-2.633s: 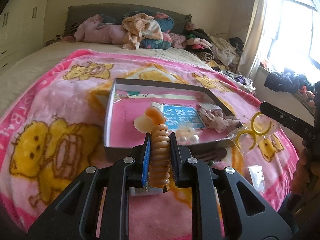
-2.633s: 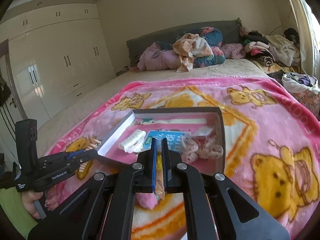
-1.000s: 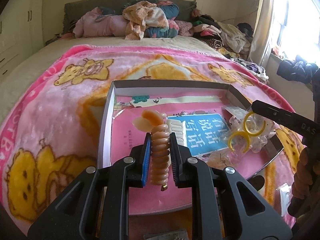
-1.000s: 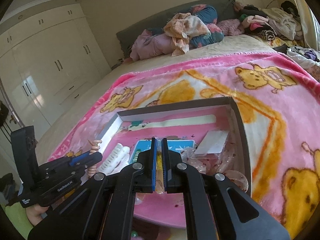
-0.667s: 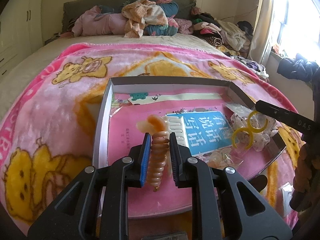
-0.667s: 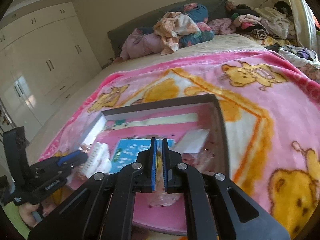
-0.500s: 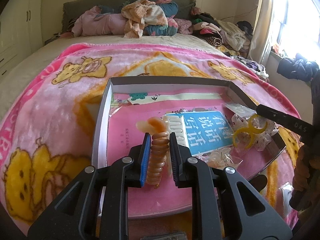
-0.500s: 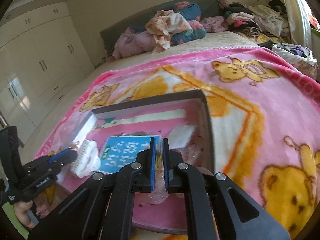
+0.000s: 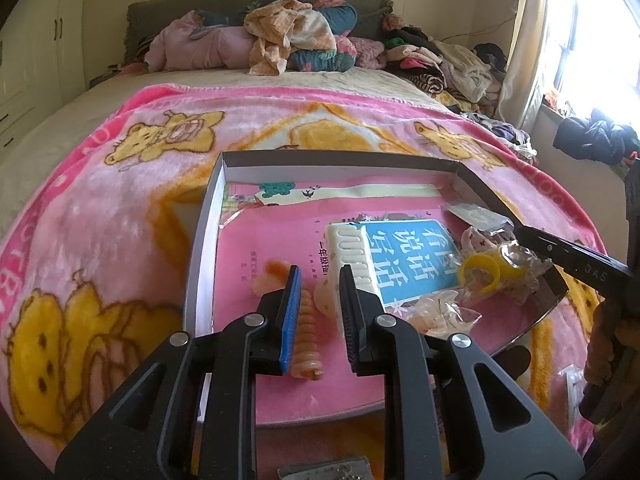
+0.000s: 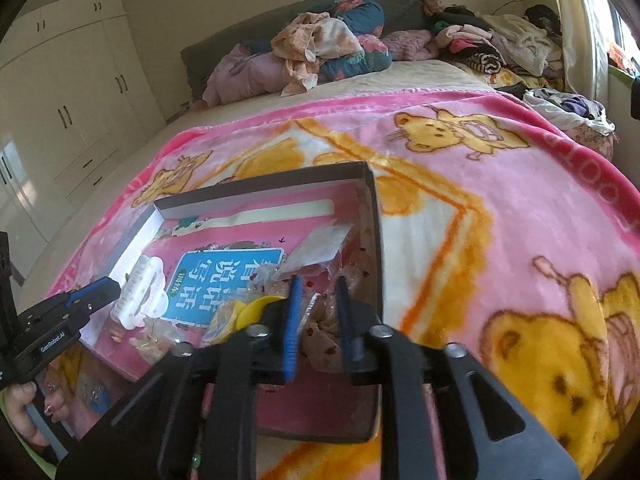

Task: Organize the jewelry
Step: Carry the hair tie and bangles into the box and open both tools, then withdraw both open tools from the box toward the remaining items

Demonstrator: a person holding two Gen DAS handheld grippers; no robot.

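Orange spiral hair tie (image 9: 306, 338) now released into box (image 9: 202, 240); left fingers (image 9: 320, 316) apart; right fingers (image 10: 318, 318) opening, yellow-ring packet (image 10: 240, 314) dropped.

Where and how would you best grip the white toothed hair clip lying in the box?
Probably across its narrow width near the middle, coming down from above. The white hair clip lies flat and lengthwise on the book inside the box, so both long sides look free, while its ends offer little to pinch.
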